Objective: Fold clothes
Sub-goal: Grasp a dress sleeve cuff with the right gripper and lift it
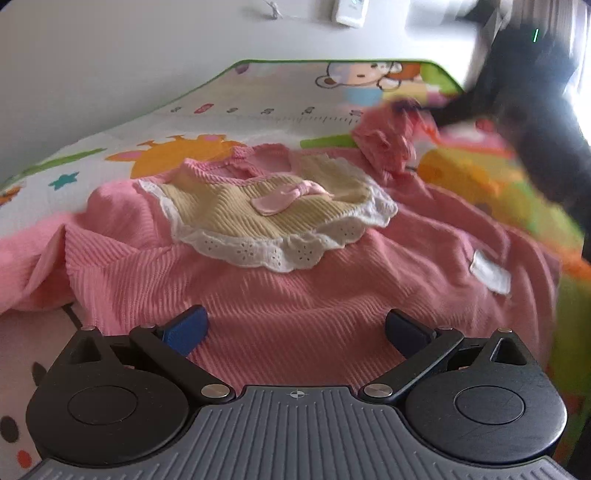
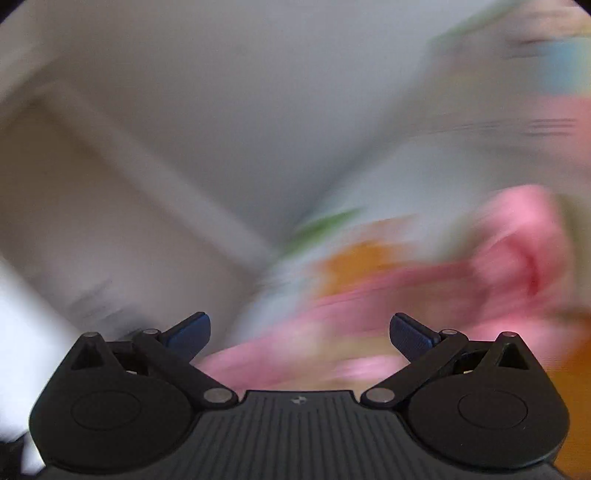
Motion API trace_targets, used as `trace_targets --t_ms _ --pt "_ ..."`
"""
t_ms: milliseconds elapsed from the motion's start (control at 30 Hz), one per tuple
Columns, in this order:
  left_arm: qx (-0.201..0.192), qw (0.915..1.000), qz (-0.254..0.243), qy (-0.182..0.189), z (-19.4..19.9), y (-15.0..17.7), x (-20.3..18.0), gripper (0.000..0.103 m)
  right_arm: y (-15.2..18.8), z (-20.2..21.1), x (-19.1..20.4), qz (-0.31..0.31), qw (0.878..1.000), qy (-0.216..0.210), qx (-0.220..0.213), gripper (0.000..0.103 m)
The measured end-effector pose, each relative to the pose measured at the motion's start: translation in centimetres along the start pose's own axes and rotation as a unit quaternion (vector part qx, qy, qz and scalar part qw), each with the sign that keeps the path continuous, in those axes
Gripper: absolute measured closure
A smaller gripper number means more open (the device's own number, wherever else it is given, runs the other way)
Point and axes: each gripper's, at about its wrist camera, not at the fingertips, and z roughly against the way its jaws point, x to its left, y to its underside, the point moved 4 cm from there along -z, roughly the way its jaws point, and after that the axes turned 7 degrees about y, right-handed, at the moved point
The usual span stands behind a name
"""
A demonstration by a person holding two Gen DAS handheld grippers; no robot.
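Note:
A pink ribbed child's top [image 1: 295,295] lies face up on a colourful cartoon mat [image 1: 122,147]. It has a cream bib collar [image 1: 258,214] with white lace trim and a pink bow. My left gripper [image 1: 295,328] hovers open just above the hem, nothing between its blue fingers. One pink sleeve [image 1: 388,144] is bunched up at the far right, beside the dark blurred shape of the other gripper [image 1: 517,103]. In the right wrist view everything is motion-blurred; my right gripper [image 2: 299,332] stands open over a pink smear of the top [image 2: 509,258].
A white table surface [image 1: 110,55] runs beyond the mat's green edge. A small white device [image 1: 349,13] and a scrap of thread [image 1: 273,9] lie at the far edge. A white label [image 1: 491,273] is sewn on the top's right side.

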Motion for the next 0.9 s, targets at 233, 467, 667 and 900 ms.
trace_targets --t_ms 233,467,667,900 --pt "-0.004 0.9999 -0.008 -0.006 0.0 0.2 -0.1 0.0 0.0 0.6 4.1 0.211 0.959 0.174 -0.068 0.0" --pt "0.004 0.9997 -0.016 -0.015 -0.1 0.1 -0.4 0.0 -0.1 -0.4 -8.7 -0.102 0.973 0.195 -0.07 0.0" --pt "0.024 0.9984 -0.042 -0.031 -0.6 0.0 -1.0 0.0 1.2 -3.6 -3.0 -0.037 0.999 -0.019 -0.013 0.0" --pt "-0.011 0.9995 -0.007 0.03 1.8 -6.3 0.1 0.0 3.0 -1.3 0.6 0.165 0.962 0.203 -0.073 0.0"
